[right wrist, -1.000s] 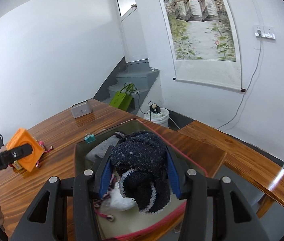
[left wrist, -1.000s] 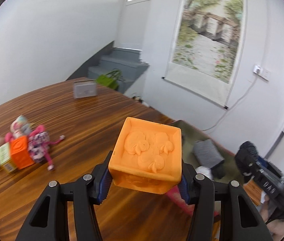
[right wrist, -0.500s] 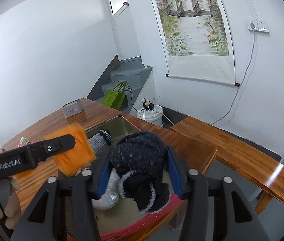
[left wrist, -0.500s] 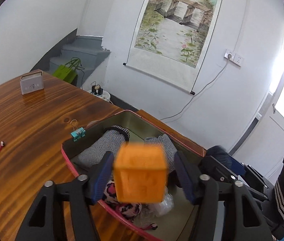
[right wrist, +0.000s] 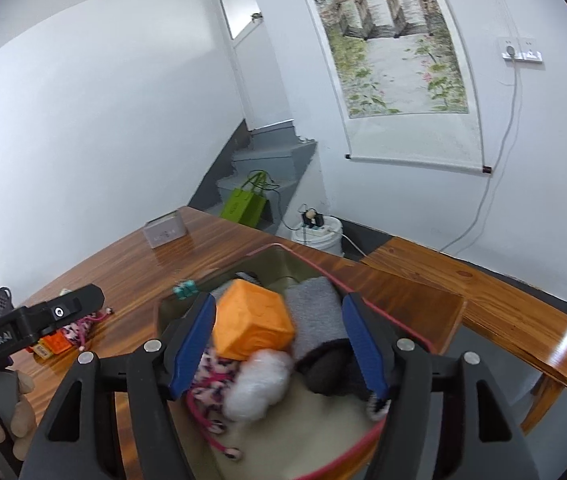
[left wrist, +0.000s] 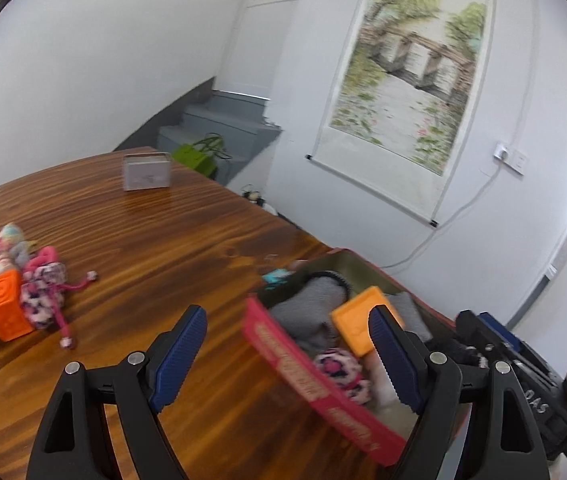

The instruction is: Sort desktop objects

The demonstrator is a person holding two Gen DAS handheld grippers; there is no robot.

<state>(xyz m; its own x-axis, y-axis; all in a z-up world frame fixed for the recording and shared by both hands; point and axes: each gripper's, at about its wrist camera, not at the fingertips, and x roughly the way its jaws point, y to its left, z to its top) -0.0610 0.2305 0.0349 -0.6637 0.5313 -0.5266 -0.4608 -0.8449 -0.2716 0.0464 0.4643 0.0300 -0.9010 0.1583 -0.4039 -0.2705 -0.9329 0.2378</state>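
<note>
A red-rimmed box (left wrist: 315, 384) stands at the table's right end and holds grey socks, a pink spotted toy, white stuffing and an orange cube (left wrist: 357, 322). In the right wrist view the cube (right wrist: 253, 326) lies in the box (right wrist: 319, 270) beside a dark knitted sock (right wrist: 329, 368). My left gripper (left wrist: 287, 360) is open and empty over the box's near rim. My right gripper (right wrist: 279, 344) is open and empty above the box. Several toys remain on the table at left, among them a second orange block (left wrist: 3, 310) and a pink spotted pouch (left wrist: 43, 294).
A grey box-shaped speaker (left wrist: 146, 171) stands far back on the wooden table (left wrist: 155, 248). A teal binder clip (left wrist: 275, 276) lies by the box's far corner. A wooden bench (right wrist: 503, 300) runs beyond the table on the right.
My left gripper opened and dropped the orange cube into the box, then swung back left. My right gripper opened and the dark sock fell into the box.
</note>
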